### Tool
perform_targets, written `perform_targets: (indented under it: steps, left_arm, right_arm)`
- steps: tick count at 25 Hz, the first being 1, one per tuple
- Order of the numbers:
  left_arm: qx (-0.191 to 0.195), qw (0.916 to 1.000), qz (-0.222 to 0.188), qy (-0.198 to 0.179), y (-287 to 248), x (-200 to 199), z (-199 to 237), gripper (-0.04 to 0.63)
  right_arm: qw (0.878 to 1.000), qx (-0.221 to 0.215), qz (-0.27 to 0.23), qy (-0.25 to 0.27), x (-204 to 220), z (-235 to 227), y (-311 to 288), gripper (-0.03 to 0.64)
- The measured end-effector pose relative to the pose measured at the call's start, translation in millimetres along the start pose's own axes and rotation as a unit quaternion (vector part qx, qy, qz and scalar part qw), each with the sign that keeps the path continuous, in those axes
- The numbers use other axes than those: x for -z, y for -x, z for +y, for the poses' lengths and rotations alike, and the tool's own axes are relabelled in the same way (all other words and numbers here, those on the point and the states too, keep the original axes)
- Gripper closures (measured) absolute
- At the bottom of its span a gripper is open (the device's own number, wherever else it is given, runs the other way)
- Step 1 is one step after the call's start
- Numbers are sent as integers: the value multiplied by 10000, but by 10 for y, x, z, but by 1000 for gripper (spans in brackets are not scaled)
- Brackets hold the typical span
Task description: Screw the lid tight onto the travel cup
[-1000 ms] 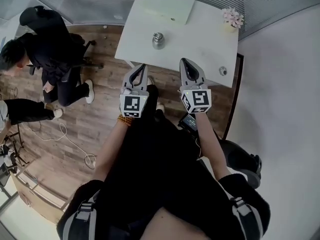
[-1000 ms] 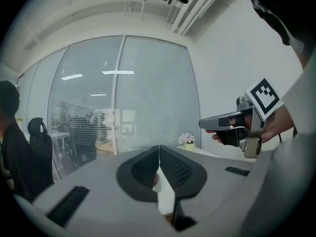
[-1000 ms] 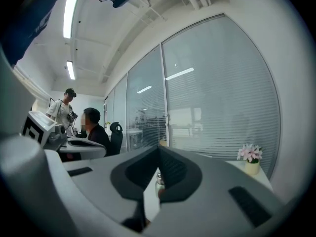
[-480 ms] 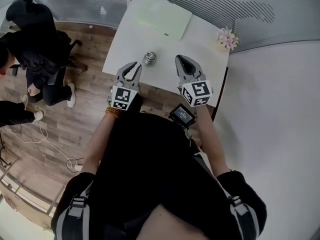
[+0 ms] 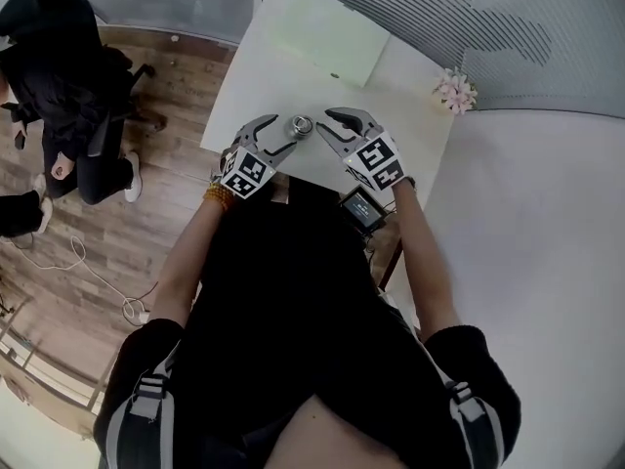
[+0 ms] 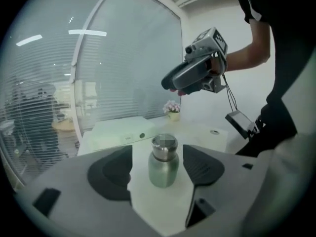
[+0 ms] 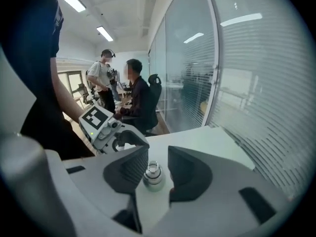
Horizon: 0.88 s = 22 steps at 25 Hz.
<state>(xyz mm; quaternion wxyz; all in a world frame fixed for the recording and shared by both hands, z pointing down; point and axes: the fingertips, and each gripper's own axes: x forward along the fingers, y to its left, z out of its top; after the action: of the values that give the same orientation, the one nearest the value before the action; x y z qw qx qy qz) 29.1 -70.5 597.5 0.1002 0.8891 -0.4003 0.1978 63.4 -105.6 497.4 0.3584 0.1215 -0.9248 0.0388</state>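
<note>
The two fingers of the left gripper (image 5: 284,132) are spread wide and have just been opening. The travel cup (image 6: 163,168) shows in the gap between them, but neither finger touches it. The fingers of the right gripper (image 5: 323,124) are a little way apart and have just been opening too. In the right gripper view the cup shows in their gap, a bit farther off, and they do not touch it either. The cup is shiny metal and stands straight up on the white table (image 5: 410,81), near the edge by the person. Its lid (image 6: 164,146) sits on top of it. The two grippers point at the cup from both sides. Farther back on the table lies a flat pale green pad (image 5: 327,29). A little pot of pink flowers (image 5: 456,89) stands by the far corner. Past the table, two other people (image 7: 123,95) are in the room.
</note>
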Motion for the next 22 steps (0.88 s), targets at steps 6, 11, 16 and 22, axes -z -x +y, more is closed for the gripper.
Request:
perform_targets:
  steps: [6,11,16,22]
  left_arm:
    - [519,9971,555,-84,-360,246,-40,227]
    - [627,9946,825,-98,-549,392,-11,216]
    - [728,9926,952,-208,-697,445,-114,216]
    - [766,9904,1115,-291,-779,499,-125,218]
  right_arm:
    - [9935,-834,739,230,188,156,-397,415]
    - [9809,-1146,1466,561,434,237,-650,374]
    - [9731,-1279,1811,635,582,275,-804,354]
    - [9686,-1179,2102,607,692,263,-939,333]
